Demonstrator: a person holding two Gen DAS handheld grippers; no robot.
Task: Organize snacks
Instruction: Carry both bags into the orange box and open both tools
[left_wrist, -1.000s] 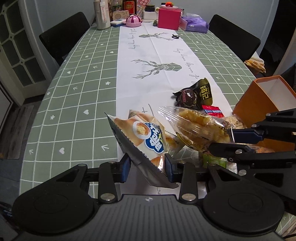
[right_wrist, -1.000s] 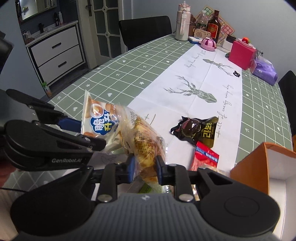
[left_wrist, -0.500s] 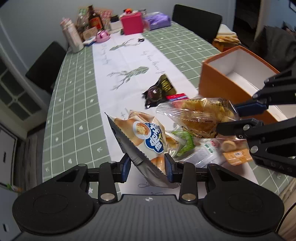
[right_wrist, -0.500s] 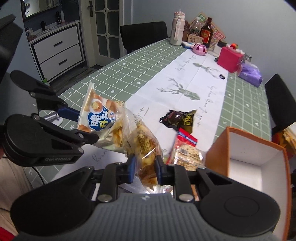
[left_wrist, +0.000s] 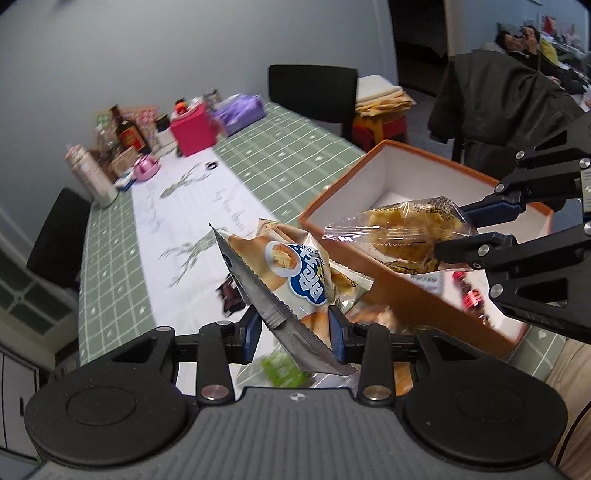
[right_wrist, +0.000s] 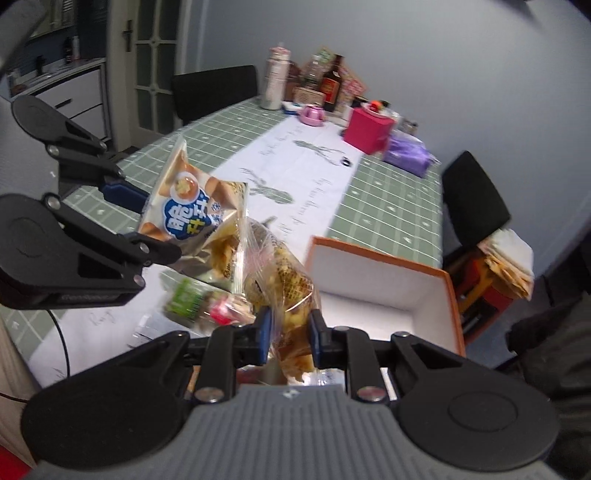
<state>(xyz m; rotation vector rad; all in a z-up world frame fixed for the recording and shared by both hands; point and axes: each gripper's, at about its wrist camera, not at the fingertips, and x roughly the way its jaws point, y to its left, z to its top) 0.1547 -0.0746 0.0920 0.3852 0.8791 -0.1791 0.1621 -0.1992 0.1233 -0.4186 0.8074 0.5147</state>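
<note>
My left gripper (left_wrist: 294, 334) is shut on a silver snack bag with a blue logo (left_wrist: 291, 273), held above the table; the bag also shows in the right wrist view (right_wrist: 192, 218). My right gripper (right_wrist: 287, 334) is shut on a clear bag of yellow crisps (right_wrist: 284, 291), which hangs over the near wall of the open orange box (left_wrist: 413, 295) in the left wrist view (left_wrist: 406, 229). The box (right_wrist: 380, 258) has a white inside. More snack packets lie blurred on the table below: a green one (right_wrist: 184, 295) and a dark one (left_wrist: 231, 295).
The green checked table (left_wrist: 107, 236) has a white runner. Bottles, a pink box (right_wrist: 367, 129) and a purple pack (right_wrist: 406, 153) stand at its far end. Black chairs (left_wrist: 312, 92) flank it. A dark jacket hangs on a chair beyond the box (left_wrist: 495, 99).
Both grippers have swung right toward the orange box with their bags. The crisp bag now hangs over the box's wall, and the box looks nearer and larger.
</note>
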